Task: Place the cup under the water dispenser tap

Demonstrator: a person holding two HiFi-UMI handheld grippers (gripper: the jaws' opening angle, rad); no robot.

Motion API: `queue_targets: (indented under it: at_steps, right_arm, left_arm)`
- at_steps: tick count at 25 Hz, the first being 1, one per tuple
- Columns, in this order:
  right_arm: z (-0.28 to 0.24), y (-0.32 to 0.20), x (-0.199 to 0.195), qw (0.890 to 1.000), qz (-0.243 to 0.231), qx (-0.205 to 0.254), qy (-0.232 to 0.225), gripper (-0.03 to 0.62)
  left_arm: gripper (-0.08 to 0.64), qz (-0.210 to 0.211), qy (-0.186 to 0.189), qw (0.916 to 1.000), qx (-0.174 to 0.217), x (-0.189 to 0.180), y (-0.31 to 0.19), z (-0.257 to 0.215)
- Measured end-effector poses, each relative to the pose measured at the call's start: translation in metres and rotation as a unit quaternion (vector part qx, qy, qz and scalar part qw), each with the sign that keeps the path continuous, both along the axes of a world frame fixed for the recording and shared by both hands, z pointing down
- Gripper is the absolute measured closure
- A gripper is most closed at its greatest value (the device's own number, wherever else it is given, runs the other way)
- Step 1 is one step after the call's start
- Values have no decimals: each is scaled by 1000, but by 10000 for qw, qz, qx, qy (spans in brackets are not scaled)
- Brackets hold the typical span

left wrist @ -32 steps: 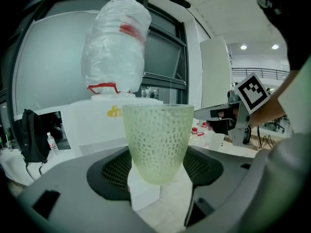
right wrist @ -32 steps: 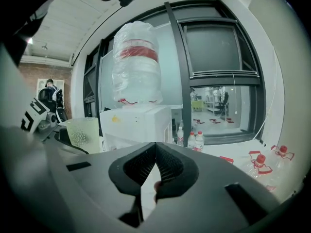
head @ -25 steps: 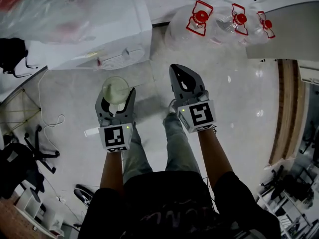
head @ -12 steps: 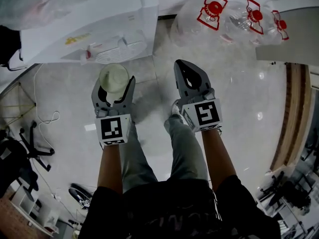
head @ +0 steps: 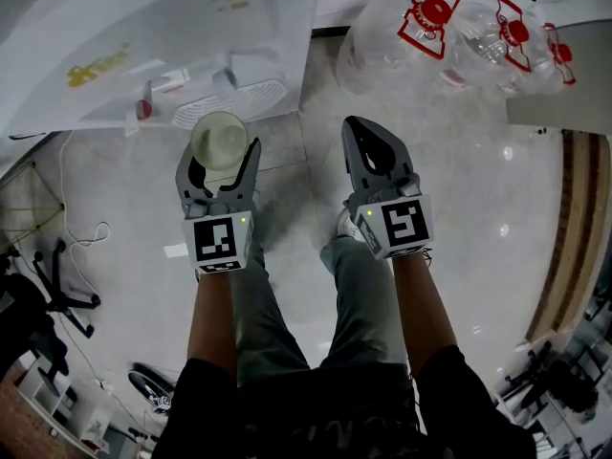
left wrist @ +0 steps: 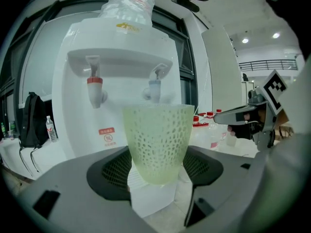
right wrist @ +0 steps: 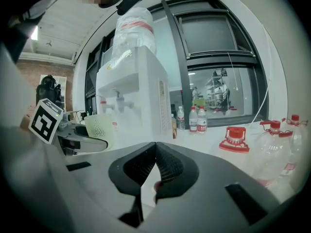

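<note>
Ahead stands the water dispenser (left wrist: 116, 72); left tongs (head: 222, 161), spread wide, clamp the cup (left wrist: 155, 140) upright for setting beneath a tap (left wrist: 151, 87); right tongs (right wrist: 155, 152) are closed, empty.

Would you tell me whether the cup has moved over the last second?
Yes: the cup in the left gripper has closed in on the water dispenser's drip tray.

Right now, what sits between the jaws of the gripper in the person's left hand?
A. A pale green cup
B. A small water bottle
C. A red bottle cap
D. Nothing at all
A: the left gripper is closed on a pale green cup with a patterned wall, held upright in front of the white water dispenser.
</note>
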State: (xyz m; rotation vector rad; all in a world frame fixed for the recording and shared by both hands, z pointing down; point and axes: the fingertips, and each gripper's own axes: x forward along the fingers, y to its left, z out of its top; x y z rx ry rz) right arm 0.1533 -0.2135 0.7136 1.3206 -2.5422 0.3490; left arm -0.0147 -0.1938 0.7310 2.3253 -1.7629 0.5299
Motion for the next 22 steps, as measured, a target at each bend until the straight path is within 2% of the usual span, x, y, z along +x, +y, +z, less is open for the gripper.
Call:
queue_targets:
  at_steps: [11, 22]
  right_arm:
    - [48, -16, 8, 10000, -1, 55, 54, 577]
    - [70, -26, 14, 9999, 12, -53, 96, 577]
  left_arm:
    - [222, -91, -144, 9998, 37, 0, -34, 50]
    - [221, -116, -146, 9998, -62, 5, -61, 62]
